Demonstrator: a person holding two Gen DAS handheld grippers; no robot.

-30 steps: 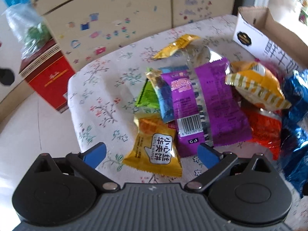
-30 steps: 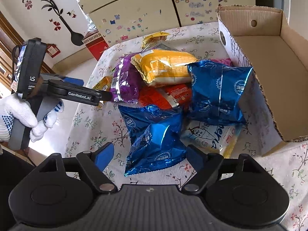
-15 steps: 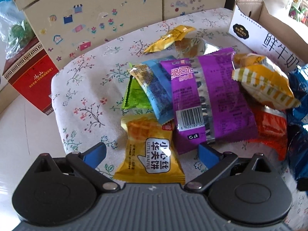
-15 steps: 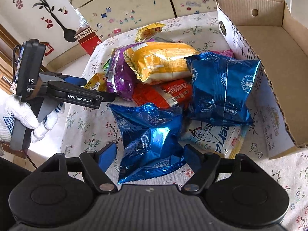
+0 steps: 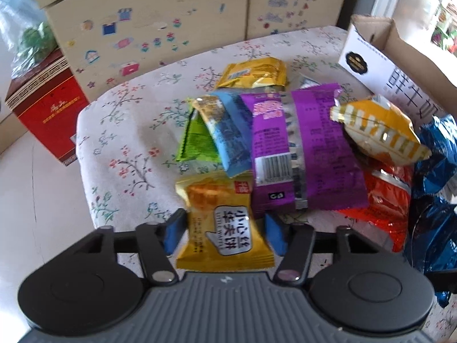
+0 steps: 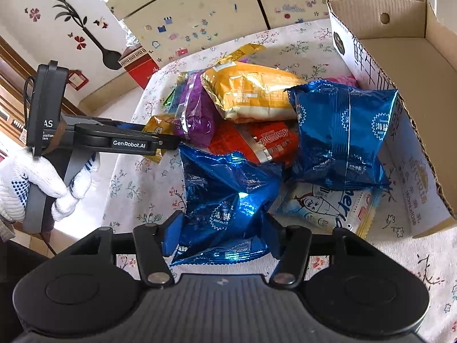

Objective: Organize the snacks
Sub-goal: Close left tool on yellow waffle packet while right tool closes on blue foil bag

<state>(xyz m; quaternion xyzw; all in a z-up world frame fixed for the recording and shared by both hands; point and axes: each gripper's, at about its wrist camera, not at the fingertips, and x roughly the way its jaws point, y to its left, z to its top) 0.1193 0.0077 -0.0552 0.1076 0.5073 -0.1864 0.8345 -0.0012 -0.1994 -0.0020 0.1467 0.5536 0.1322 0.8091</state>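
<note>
A heap of snack packets lies on the flowered tablecloth (image 5: pixel 125 131). In the left wrist view, my left gripper (image 5: pixel 224 234) is closing, its blue pads touching both sides of a yellow waffle packet (image 5: pixel 205 197) at the heap's near edge. A purple packet (image 5: pixel 300 148) lies just beyond. In the right wrist view, my right gripper (image 6: pixel 221 235) is closing too, its pads pressing into a crinkled blue snack bag (image 6: pixel 225 188). A second blue bag (image 6: pixel 340 137) leans against the open cardboard box (image 6: pixel 400 65), whose inside shows bare. The left gripper (image 6: pixel 168 143) reaches in from the left.
A yellow bag (image 6: pixel 251 94), a red packet (image 6: pixel 265 140) and a white packet (image 6: pixel 328 205) fill the heap. A white-gloved hand (image 6: pixel 17 185) holds the left tool. On the floor past the table's left edge stands a red box (image 5: pixel 45 108), with a stickered cabinet (image 5: pixel 157 23) behind.
Both grippers' jaws have come in from wide apart, the left onto the yellow waffle packet, the right onto the blue bag. Both hands stayed nearly in place.
</note>
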